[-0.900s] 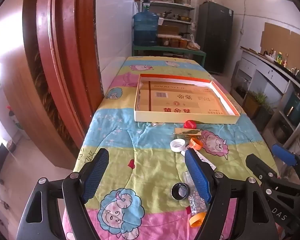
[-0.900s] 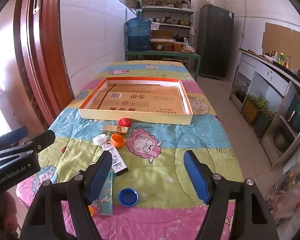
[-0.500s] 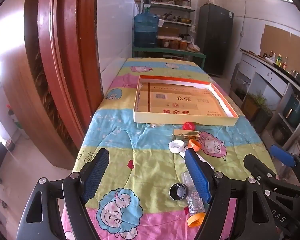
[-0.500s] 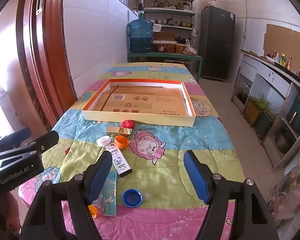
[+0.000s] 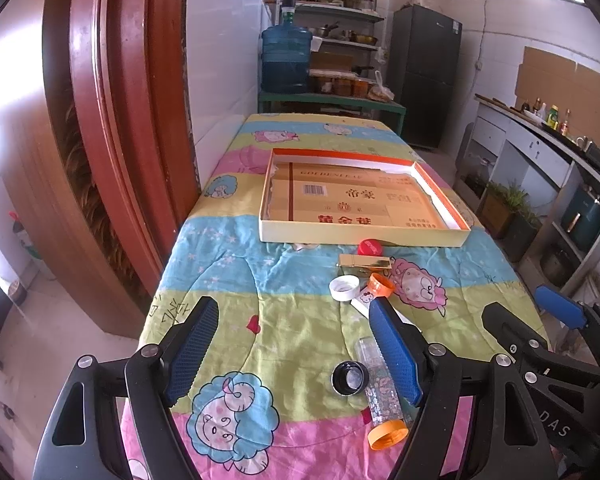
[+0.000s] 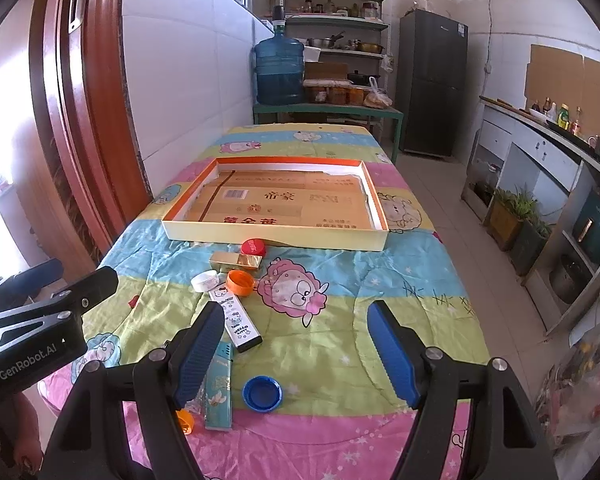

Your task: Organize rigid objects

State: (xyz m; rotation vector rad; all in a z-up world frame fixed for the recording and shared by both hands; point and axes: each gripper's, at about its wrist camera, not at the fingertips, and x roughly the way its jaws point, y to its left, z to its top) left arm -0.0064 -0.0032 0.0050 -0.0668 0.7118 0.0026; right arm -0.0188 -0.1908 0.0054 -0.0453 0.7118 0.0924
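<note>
- The table (image 6: 380,312) is covered in a cartoon-sheep quilt with pink, yellow and blue stripes, pretty much fills both views.
- Shallow cardboard tray (image 6: 276,234) with an orange inner rim sits mid-table, nothing in it but its printed cardboard floor.
- Left gripper (image 5: 296,344) hovers above the near end of the table, blue-padded jaws spread wide, gripping nothing.
- Right gripper (image 6: 296,352) – same deal, jaws wide apart and empty, over the near edge.
- Clear glittery bottle (image 5: 378,386) with an orange cap lies on its side near the front edge, partly behind the left gripper's right finger.
- White Hello Kitty box (image 6: 236,322) lies flat, pointing roughly toward the tray.
- Teal lighter-looking thing (image 6: 219,392) lies just beside the right gripper's left finger.
- Gold bar-shaped box (image 6: 236,261) sits just in front of the tray.
- Loose caps – red cap (image 6: 253,246) almost touching the tray wall, orange cap (image 6: 240,282) and white cap (image 6: 205,281) near the gold box, blue cap (image 6: 262,393) near the front, black cap (image 5: 350,378) just beside the bottle.
</note>
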